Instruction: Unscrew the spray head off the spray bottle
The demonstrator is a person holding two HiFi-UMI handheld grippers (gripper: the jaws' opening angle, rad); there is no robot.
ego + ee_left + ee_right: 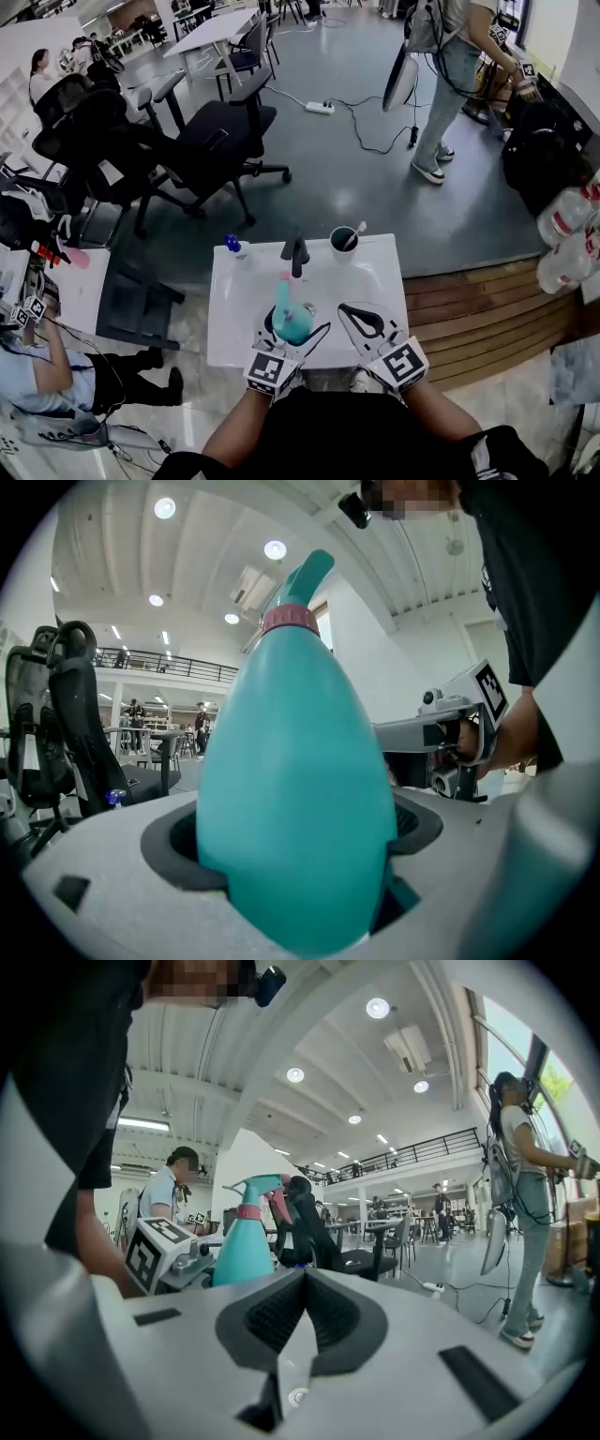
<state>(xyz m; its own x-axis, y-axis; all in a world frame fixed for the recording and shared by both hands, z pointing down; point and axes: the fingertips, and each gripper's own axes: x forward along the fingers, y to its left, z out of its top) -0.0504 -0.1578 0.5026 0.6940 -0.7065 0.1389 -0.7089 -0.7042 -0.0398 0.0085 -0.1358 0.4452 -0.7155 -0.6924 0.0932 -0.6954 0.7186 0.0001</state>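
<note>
Grey open-plan office floor fills the far half of my head view, with black swivel chairs [216, 141] on the left and a person [445, 84] standing at the right. Directly below me is a white washbasin [244, 309] with a black faucet [296, 253] at its back edge, a dark cup [343, 241] to the faucet's right and a small blue-capped bottle [232, 246] to its left.

My left gripper [292, 330] has its jaws clamped on the belly of the teal spray bottle [295, 789], which stands upright over the basin bowl in front of the faucet. I can't quite tell whether its base touches the bowl. The spray head [305, 578] is seated on the bottle's neck above a pink collar [291, 619].

My right gripper [303, 1283] sits just to the right of the bottle, clear of it. Its jaws are pressed together with nothing between them.
</note>
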